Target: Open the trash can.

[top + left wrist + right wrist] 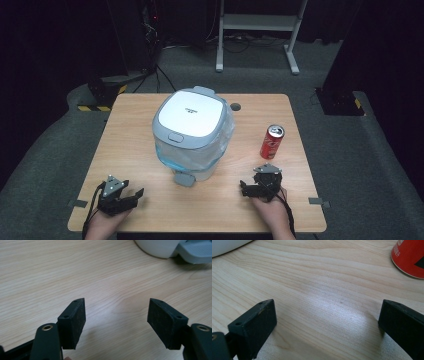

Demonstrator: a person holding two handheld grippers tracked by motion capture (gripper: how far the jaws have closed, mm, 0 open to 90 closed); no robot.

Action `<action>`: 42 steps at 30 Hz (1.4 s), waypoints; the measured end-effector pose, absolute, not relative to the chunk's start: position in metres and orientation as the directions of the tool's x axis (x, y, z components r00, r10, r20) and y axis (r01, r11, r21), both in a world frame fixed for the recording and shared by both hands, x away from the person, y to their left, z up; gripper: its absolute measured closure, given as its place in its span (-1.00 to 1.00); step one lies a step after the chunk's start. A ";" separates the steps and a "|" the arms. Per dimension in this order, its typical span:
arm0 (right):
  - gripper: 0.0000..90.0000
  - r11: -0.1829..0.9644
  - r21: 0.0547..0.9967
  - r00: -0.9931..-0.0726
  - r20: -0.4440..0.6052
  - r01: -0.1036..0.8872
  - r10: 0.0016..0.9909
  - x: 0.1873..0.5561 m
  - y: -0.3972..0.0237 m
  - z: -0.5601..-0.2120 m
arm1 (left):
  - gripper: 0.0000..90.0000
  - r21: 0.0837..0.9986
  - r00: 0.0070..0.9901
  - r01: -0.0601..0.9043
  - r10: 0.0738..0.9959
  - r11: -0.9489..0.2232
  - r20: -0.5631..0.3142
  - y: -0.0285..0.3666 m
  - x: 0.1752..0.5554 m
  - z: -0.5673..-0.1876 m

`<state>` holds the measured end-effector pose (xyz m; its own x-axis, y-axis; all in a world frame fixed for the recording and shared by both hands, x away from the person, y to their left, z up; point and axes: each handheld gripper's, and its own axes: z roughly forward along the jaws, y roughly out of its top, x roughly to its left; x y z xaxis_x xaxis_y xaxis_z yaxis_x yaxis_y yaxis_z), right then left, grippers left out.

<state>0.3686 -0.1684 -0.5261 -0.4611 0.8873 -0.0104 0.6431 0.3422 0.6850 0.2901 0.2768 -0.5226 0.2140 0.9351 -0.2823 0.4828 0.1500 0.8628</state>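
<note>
A white pedal bin (192,131) with a grey-rimmed lid and a clear liner stands in the middle of the wooden table (130,150). Its grey pedal (184,178) faces the near edge. A red can (272,141) stands upright to the right of the bin. My left gripper (134,190) rests low at the near left, open, with bare wood between its pads (116,312); the bin's base (157,247) and pedal (197,251) lie ahead to its right. My right gripper (260,176) sits just in front of the can, open over bare wood (327,315), with the can (409,257) at upper right.
A round cable hole (235,106) sits in the table behind the bin. Past the far edge stand a white metal frame (257,30) and dark equipment with cables (145,40) on grey carpet. A person's hands hold both grippers at the near edge.
</note>
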 end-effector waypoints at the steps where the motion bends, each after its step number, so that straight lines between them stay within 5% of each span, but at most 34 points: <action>1: -0.96 0.340 0.684 -0.459 -0.009 0.645 0.888 0.368 -0.168 -0.526 | -0.31 0.862 0.221 0.485 0.932 0.149 -0.286 0.274 0.290 -0.522; 29: -0.95 0.342 0.685 -0.461 -0.010 0.643 0.887 0.368 -0.168 -0.526 | -0.05 0.861 0.372 0.485 0.854 0.155 -0.364 0.214 0.304 -0.512; 42: -0.94 0.342 0.686 -0.464 -0.009 0.642 0.886 0.368 -0.168 -0.526 | -0.23 0.873 0.416 0.470 0.840 0.128 -0.347 0.184 0.310 -0.510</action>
<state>0.3676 -0.1682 -0.5259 -0.4636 0.8860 -0.0086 0.6415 0.3423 0.6865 0.3099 0.1843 -0.5095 0.4160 0.8404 -0.3474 0.4703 0.1282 0.8732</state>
